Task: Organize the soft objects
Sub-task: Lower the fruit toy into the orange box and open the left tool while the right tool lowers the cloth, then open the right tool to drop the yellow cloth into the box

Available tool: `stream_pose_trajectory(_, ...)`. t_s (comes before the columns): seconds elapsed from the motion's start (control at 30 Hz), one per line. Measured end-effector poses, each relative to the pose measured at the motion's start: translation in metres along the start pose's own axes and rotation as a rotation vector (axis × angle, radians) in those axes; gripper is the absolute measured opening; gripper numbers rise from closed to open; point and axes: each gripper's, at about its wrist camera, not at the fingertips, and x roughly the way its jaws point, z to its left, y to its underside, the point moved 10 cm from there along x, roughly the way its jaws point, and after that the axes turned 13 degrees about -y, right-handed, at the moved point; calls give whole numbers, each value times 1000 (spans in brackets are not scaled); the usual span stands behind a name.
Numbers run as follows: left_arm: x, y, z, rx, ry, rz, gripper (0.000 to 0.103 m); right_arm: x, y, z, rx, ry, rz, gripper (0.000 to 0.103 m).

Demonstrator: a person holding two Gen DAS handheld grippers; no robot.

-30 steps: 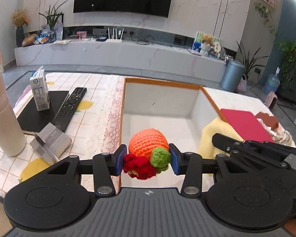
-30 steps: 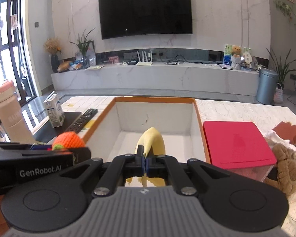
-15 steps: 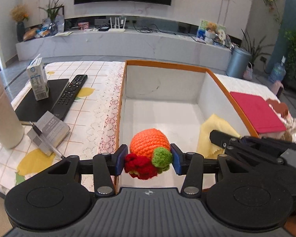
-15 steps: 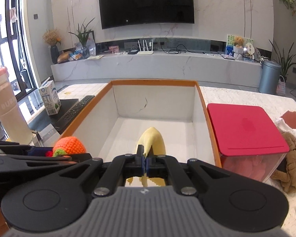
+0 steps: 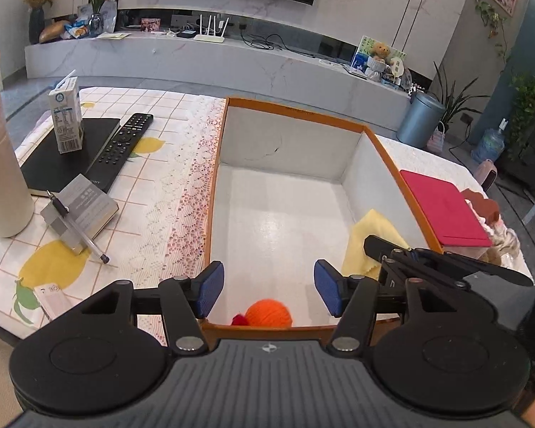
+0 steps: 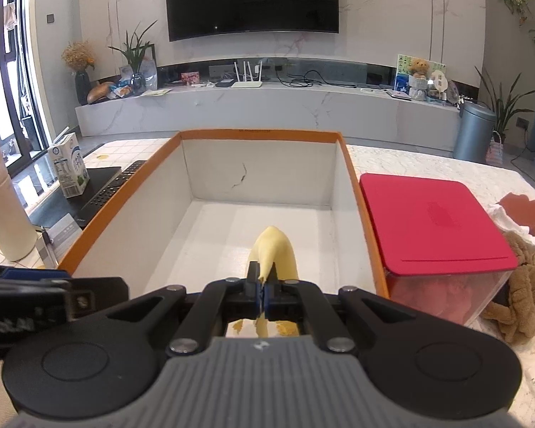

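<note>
Orange crocheted ball (image 5: 268, 312) with a small red knitted bit (image 5: 239, 319) at its left side, lying on the white floor of the box (image 5: 296, 114) right against the near wall, only its top showing above the orange rim. Box: open-topped, rectangular, white inside, orange edge, a thin dark crack mark on the far wall. Pale yellow cloth (image 5: 372, 239) draped in the box's right near corner, against the right wall, one scalloped edge showing; from the right wrist view (image 6: 276, 249) bunched into an upright rounded fold, hanging over the box floor.
</note>
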Motion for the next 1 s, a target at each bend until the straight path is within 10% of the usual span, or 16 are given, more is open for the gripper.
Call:
stream_pose_trajectory(0.3, -37, -22, 23, -41, 2, -102, 79, -5, -3, 5, -31, 25, 6, 0)
stream_pose_trajectory(0.7, -15, -15, 48, -99, -45, -34, 79, -11, -3, 19, -85, 51, 4, 5)
stream_pose_trajectory(1.0, -15, -14, 47, -100, -36, -15, 79, -18, -6, 24, -112, 69, -9, 65)
